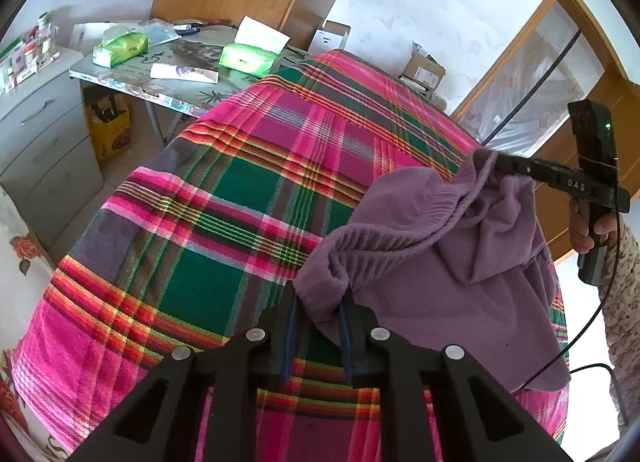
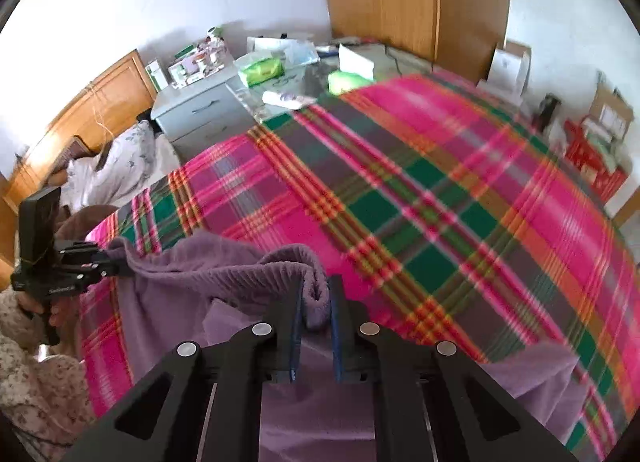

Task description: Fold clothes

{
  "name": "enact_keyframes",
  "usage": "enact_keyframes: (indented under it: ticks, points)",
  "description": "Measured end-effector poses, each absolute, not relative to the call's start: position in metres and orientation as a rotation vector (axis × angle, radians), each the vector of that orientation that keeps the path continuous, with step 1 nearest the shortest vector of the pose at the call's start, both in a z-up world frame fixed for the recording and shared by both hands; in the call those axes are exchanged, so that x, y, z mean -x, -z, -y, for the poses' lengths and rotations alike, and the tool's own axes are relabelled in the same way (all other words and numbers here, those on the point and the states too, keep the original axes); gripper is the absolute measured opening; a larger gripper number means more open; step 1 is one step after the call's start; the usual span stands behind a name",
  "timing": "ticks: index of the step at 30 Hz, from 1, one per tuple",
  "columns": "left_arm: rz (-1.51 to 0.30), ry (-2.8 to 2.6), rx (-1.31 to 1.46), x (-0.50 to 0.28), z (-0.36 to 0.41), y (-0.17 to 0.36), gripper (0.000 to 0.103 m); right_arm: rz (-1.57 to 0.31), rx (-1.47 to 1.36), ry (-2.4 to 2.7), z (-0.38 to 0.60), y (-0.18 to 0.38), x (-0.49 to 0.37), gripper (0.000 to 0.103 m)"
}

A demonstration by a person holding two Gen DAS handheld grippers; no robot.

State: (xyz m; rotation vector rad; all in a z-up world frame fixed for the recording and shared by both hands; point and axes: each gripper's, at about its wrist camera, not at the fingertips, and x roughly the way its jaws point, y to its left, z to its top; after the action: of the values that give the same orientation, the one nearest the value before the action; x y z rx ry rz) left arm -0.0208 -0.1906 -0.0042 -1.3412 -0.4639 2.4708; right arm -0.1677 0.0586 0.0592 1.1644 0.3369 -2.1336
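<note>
While my left tongs (image 1: 320, 326) pinch one end of the purple garment's (image 1: 448, 262) ribbed band, I should keep it taut toward the right tongs (image 1: 504, 166) beyond, which nip the other end. From the right view, my right tongs (image 2: 314, 314) clamp the band; cloth hangs below them over the plaid bed (image 2: 440, 182), so I should lower evenly.

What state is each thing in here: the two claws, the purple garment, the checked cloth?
left claw: shut on the purple garment's ribbed edge
right claw: shut on the same ribbed edge
purple garment: bunched, held up between both claws
checked cloth: spread flat beneath it
</note>
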Motion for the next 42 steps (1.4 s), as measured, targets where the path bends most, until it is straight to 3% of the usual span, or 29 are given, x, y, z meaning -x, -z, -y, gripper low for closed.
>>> enact_keyframes:
  ticks: [17,32,42]
  points:
    - [0.687,-2.479,1.287,0.02,0.228,-0.003,0.015,-0.622,-0.929,2.217,0.047,-0.08,0.209,0.011]
    - [0.807,-2.478,1.302,0.011,0.255,0.0,0.014,-0.911,-0.857,2.121,0.137,-0.042,0.231,0.011]
    - [0.832,-2.488,1.346,0.005,0.27,0.007,0.014,-0.974,-0.829,2.064,0.182,-0.017,0.237,0.011]
